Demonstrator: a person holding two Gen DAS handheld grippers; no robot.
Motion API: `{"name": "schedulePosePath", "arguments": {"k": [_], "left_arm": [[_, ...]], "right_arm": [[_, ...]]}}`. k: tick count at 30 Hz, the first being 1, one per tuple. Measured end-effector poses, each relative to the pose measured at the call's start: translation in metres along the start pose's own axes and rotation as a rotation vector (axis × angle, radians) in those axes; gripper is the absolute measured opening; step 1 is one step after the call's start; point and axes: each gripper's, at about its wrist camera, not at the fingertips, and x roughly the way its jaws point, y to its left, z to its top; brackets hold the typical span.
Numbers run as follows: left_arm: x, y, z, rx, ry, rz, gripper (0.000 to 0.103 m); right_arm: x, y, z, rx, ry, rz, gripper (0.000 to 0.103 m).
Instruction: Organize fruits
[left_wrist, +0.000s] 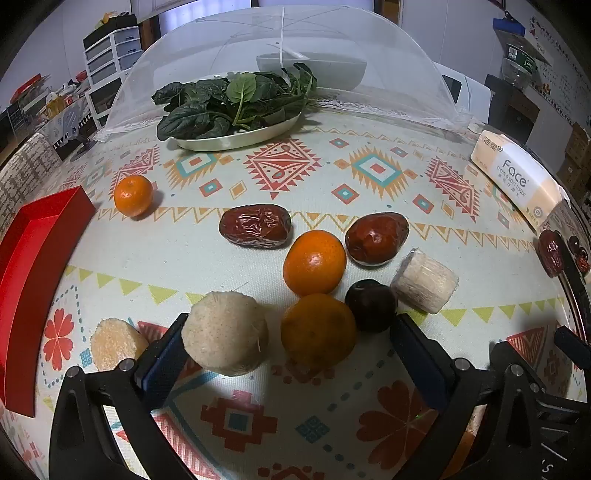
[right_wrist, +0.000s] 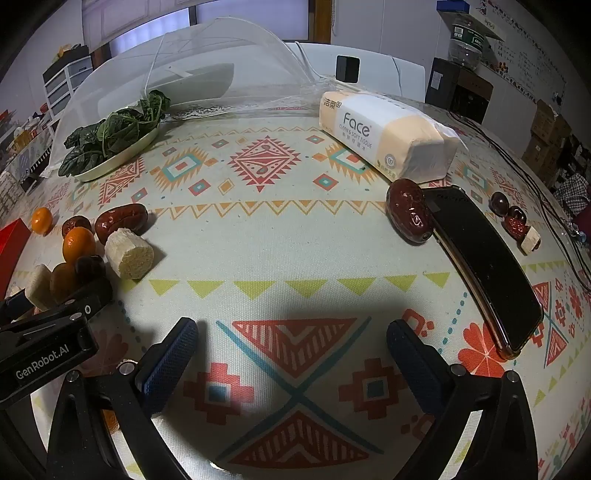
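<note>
In the left wrist view my left gripper (left_wrist: 291, 332) is open over a cluster of fruit: a pale sugarcane chunk (left_wrist: 225, 332) touches its left finger and an orange (left_wrist: 317, 330) lies between the fingers. Beyond lie a dark plum (left_wrist: 371, 304), another orange (left_wrist: 314, 262), two red dates (left_wrist: 255, 225) (left_wrist: 376, 238), a sugarcane piece (left_wrist: 424, 280) and a third orange (left_wrist: 133, 195). A red tray (left_wrist: 33, 258) stands at the left. My right gripper (right_wrist: 291, 343) is open and empty above bare tablecloth, with a red date (right_wrist: 408, 208) far ahead.
A plate of spinach (left_wrist: 236, 110) sits under a mesh food cover (left_wrist: 280, 48) at the back. A tissue pack (right_wrist: 384, 133) and a black phone (right_wrist: 480, 266) lie to the right. Small dates and a sugarcane bit (right_wrist: 515, 221) sit by the right edge.
</note>
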Motion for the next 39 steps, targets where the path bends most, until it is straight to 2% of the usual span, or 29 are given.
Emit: {"name": "schedulePosePath", "arguments": {"k": [33,39], "left_arm": [[0.0000,0.0001,0.0000,-0.001,0.000,0.000,0.103],[-0.0004,-0.0018,-0.0002,0.008,0.048,-0.004,0.103]], "right_arm": [[0.0000,0.0021,0.0001,0.000,0.000,0.000,0.103],[0.0001,0.0022,0.0005,-0.004,0.008,0.010,0.103]]}}
